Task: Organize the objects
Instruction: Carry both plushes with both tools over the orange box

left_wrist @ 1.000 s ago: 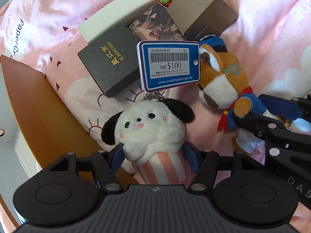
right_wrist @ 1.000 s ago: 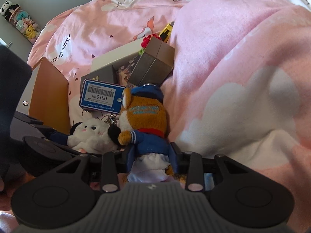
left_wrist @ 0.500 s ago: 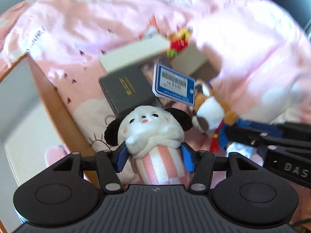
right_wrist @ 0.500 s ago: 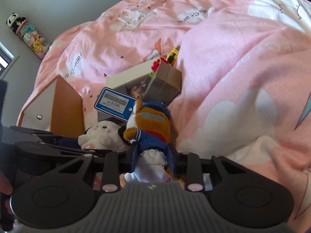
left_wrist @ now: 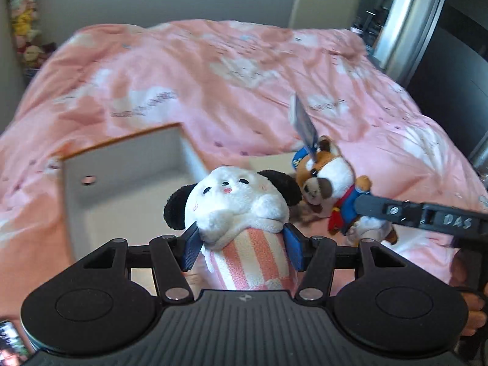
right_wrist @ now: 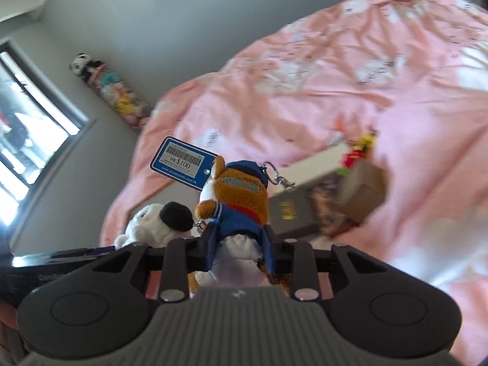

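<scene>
We carry two matching black rigs. On our left gripper (left_wrist: 242, 241), a ribbed black plate sits between two round housings, and angled link bars, each pinned with silver screws beside that plate, run out to blue ribbed pads (left_wrist: 190, 247). Our right gripper (right_wrist: 241, 244) is built alike, its plate grey; in the left view its arm bears pale letters "DAS".

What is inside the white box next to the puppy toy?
The white box looks empty where its pale walls and floor show. The white puppy toy, held in the left hand-held gripper, hides its near corner, so nothing can be told there.
</scene>
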`<state>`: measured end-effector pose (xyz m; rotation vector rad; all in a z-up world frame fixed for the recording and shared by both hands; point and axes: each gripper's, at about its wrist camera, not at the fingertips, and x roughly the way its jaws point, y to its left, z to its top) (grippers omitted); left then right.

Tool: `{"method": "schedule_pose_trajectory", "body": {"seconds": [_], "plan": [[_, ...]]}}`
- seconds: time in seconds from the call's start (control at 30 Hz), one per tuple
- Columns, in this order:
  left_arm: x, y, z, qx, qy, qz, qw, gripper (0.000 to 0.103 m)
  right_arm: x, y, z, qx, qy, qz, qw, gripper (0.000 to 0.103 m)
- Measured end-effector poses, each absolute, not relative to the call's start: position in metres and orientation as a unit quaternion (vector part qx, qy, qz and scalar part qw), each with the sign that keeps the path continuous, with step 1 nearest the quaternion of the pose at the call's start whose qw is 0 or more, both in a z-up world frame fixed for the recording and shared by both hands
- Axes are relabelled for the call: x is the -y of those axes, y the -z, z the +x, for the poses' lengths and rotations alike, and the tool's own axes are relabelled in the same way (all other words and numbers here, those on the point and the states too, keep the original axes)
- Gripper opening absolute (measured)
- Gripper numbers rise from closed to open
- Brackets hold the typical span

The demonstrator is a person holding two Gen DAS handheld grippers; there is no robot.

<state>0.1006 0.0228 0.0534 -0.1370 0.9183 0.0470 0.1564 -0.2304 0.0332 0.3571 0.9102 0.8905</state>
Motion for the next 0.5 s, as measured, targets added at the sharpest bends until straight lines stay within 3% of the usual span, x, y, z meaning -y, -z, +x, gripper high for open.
{"method": "schedule_pose_trajectory", "body": {"seconds": [0.23,0.5], "plan": [[-0.072,-0.034,0.069,-0.454,-0.107,-0.064,0.882,0.065,0.147,-0.028,0.136,-0.469,-0.485,0.159,0.721,0.033],[-0.074,-0.006,0.045,-0.445,-0.149,-0.016,0.883,0.065,0.09,0.013,0.123,-0.533,-0.48,0.111,0.687,0.033]]}}
